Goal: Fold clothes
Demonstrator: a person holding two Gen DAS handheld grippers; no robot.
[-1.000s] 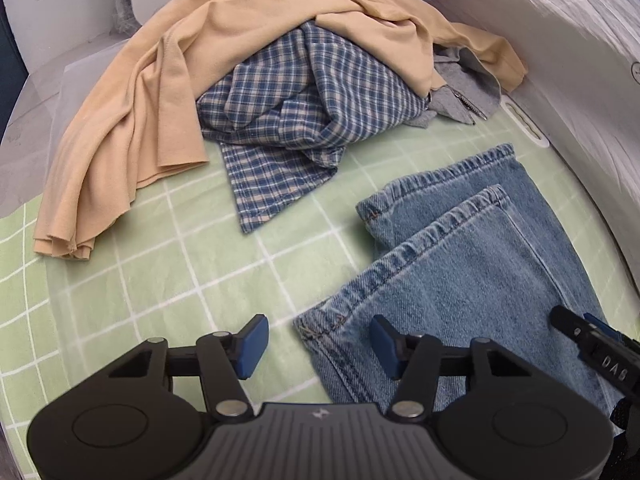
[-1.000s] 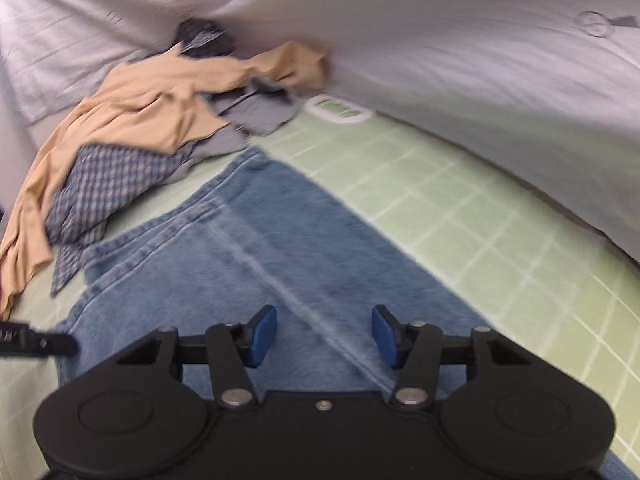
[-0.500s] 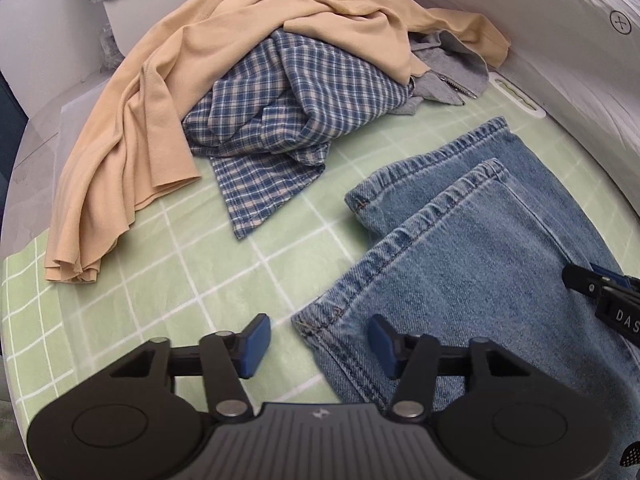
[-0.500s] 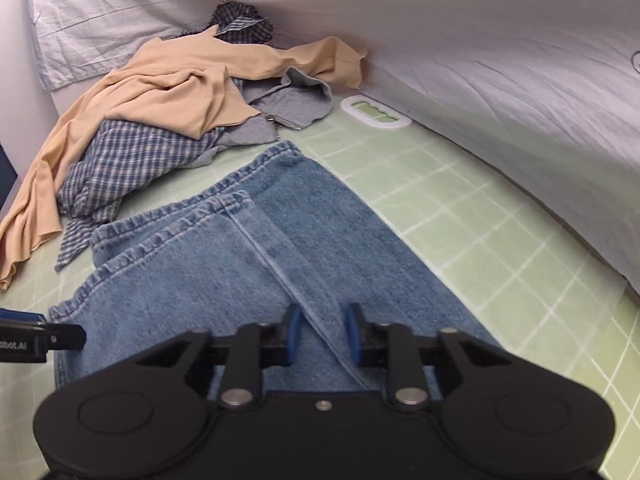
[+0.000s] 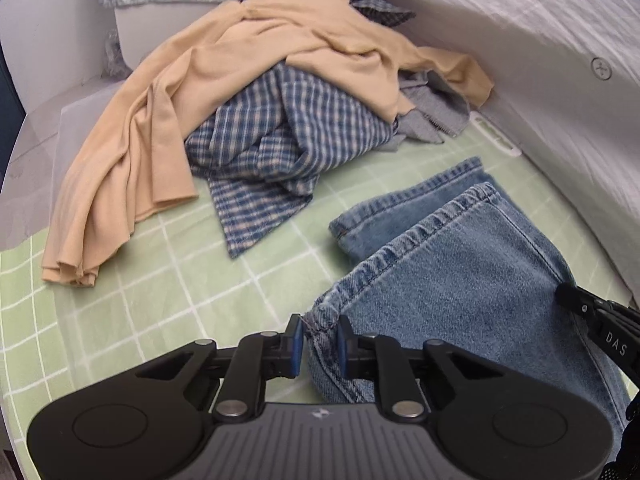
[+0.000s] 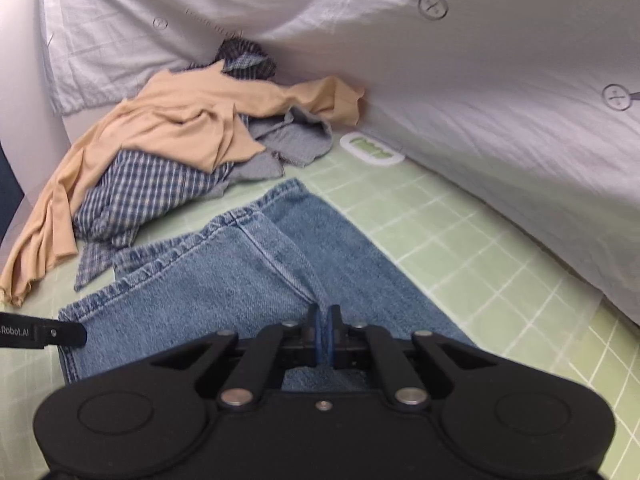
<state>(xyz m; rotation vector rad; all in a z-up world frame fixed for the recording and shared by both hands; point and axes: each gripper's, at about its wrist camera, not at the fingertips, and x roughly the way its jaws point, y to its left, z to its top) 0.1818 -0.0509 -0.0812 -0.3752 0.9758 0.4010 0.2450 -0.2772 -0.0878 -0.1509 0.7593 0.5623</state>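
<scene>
Blue jeans [image 5: 460,276] lie on the green checked mat [image 5: 160,280], legs laid one on the other, hems toward the pile. My left gripper [image 5: 319,346] is shut on the near hem corner of the jeans. My right gripper [image 6: 324,334] is shut on the jeans [image 6: 224,280] at the side seam, further along the leg. The right gripper's finger shows at the right edge of the left wrist view [image 5: 592,316].
A pile of clothes sits at the back: a tan top [image 5: 168,128], a blue plaid shirt [image 5: 280,148] and a grey garment [image 5: 432,116]. A white draped sheet [image 6: 480,100] walls the right and back. A white label [image 6: 372,150] lies on the mat.
Both grippers went from open to shut on the jeans: the right closed first on the seam, then the left closed on the hem corner. Both views drew back a little.
</scene>
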